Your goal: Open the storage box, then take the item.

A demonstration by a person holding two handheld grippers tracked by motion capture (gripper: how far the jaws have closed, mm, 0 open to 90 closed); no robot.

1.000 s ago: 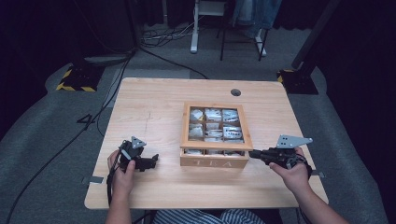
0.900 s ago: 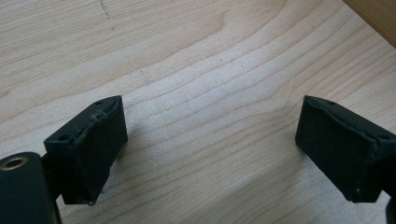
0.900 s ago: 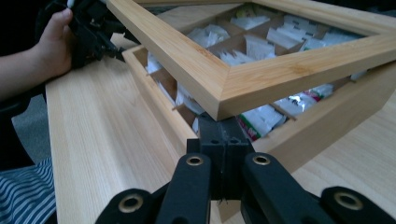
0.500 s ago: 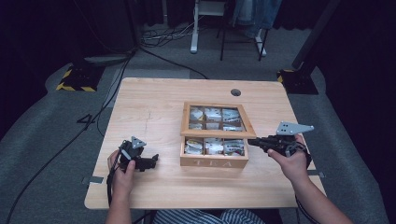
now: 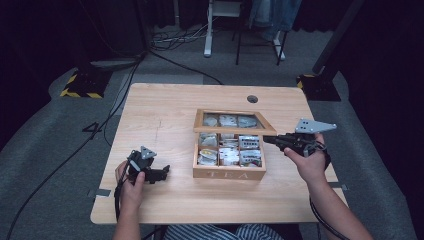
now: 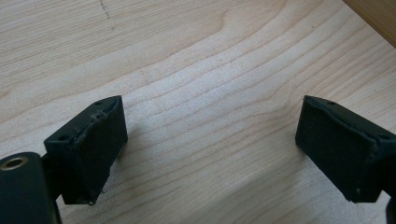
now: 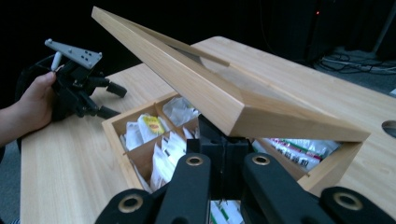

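Tea box (image 5: 229,172), mid-worktop (image 5: 165,107): lid (image 5: 234,121) being levered open, half raised. Right gripper (image 5: 270,140): fingers clenched, tips wedged under the lid's edge. Advice: be lifting slowly along the hinge arc. Left gripper (image 5: 162,172): fingers released, idling. Right gripper view is showing the lid's underside and sachets (image 7: 161,140); high view is showing the box's place.

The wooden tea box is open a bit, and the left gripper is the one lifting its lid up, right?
Not quite. The right gripper is lifting the lid of the tea box, its jaws shut under the lid's edge, as the right gripper view shows. The left gripper rests open on the table, apart from the box.
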